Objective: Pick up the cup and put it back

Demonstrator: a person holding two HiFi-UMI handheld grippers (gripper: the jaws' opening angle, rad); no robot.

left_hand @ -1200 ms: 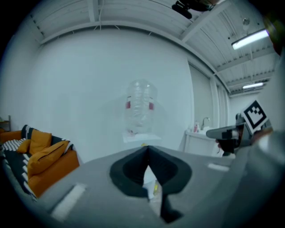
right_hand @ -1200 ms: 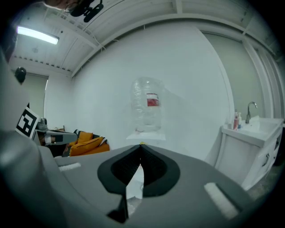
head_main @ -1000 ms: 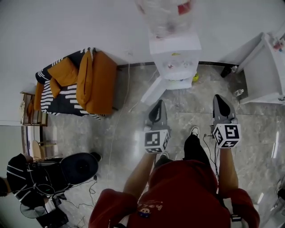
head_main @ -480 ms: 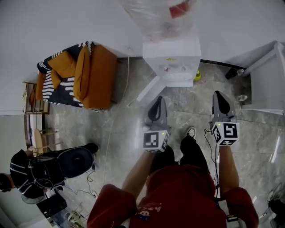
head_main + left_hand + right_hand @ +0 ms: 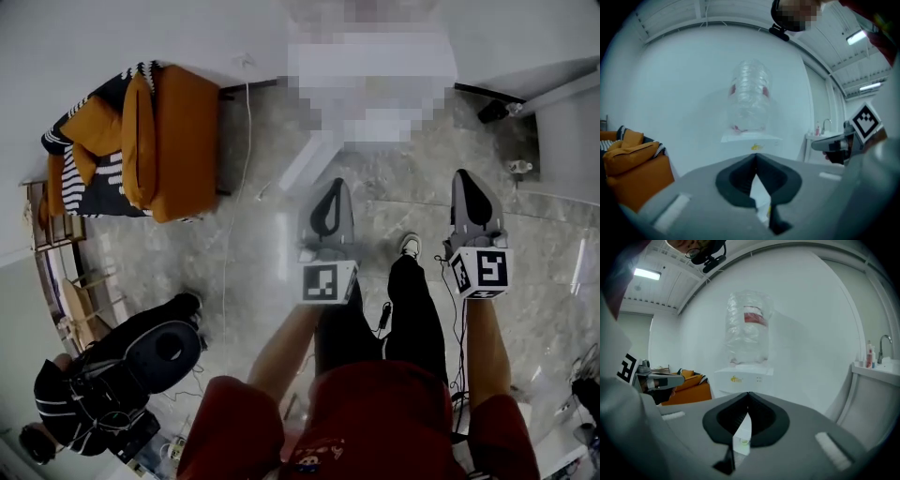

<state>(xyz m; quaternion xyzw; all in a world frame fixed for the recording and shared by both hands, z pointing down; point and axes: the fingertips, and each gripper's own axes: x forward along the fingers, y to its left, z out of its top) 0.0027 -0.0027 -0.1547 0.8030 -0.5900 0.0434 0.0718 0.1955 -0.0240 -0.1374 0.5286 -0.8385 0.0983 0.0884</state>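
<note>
No cup shows for certain in any view. In the head view my left gripper (image 5: pixel 331 185) and right gripper (image 5: pixel 466 176) are held side by side over the marble floor, both pointing at a white water dispenser that a mosaic patch hides there. The left gripper view shows the dispenser (image 5: pixel 751 139) with its clear bottle (image 5: pixel 750 101) straight ahead, beyond my left gripper (image 5: pixel 756 155), whose jaws meet at the tip with nothing in them. In the right gripper view the dispenser (image 5: pixel 745 375) and bottle (image 5: pixel 749 326) stand ahead of my right gripper (image 5: pixel 748 393), also shut and empty.
An orange sofa (image 5: pixel 169 141) with striped cushions stands left of the dispenser. A white counter with a tap (image 5: pixel 880 363) is at the right. A cord (image 5: pixel 246 150) runs down the wall to the floor. A person in dark clothes (image 5: pixel 94 384) sits at the lower left.
The dispenser and sofa have slid toward the top of the head view as the person stepped closer. Both grippers kept side by side and stayed shut.
</note>
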